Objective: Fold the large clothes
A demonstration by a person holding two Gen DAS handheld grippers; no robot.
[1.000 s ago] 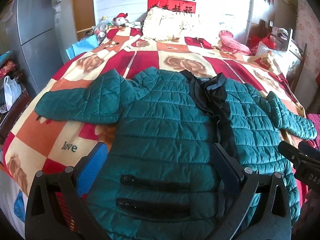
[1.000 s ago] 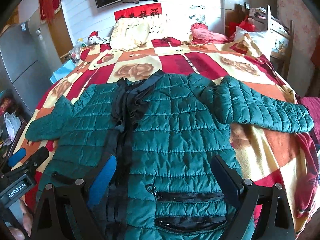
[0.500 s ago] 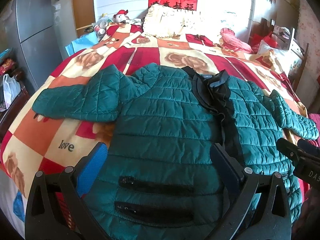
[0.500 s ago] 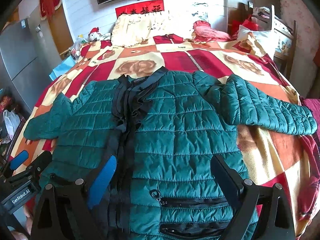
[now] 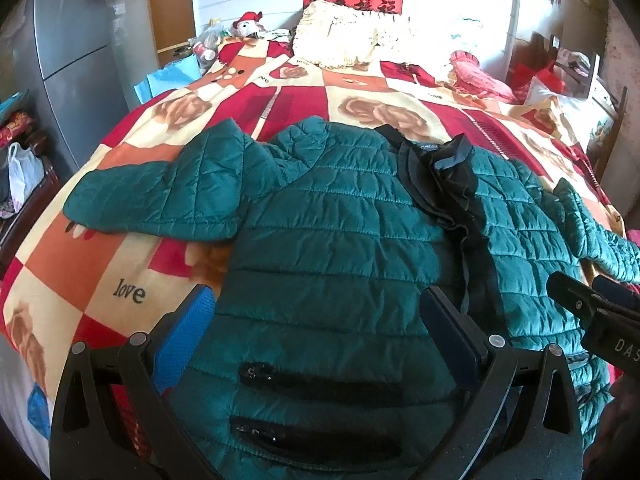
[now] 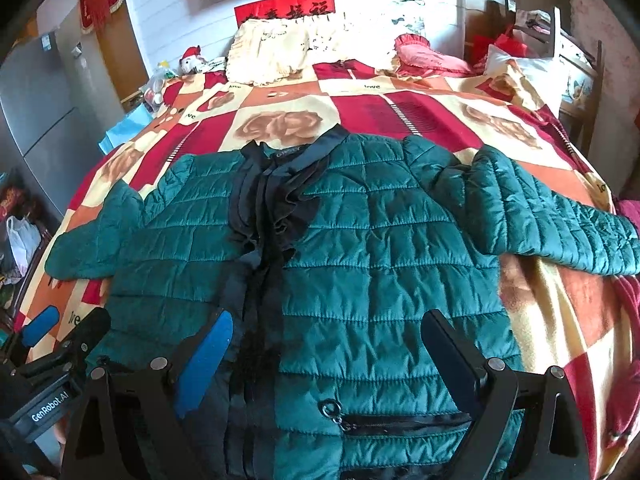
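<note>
Green quilted jacket (image 6: 372, 264) is lying face-up and spread flat across the middle of the patchwork blanket (image 6: 400, 112), black ruffled placket (image 6: 264, 216) running down the centre. Both sleeves are sticking out sideways: one toward the right edge (image 6: 560, 224), one toward the left edge (image 5: 160, 200). No fold is showing yet, so the whole job is looking undone. Left gripper (image 5: 316, 340) and right gripper (image 6: 326, 354) are hovering above the hem at frame bottom, jaws spread wide, gripping nothing.
</note>
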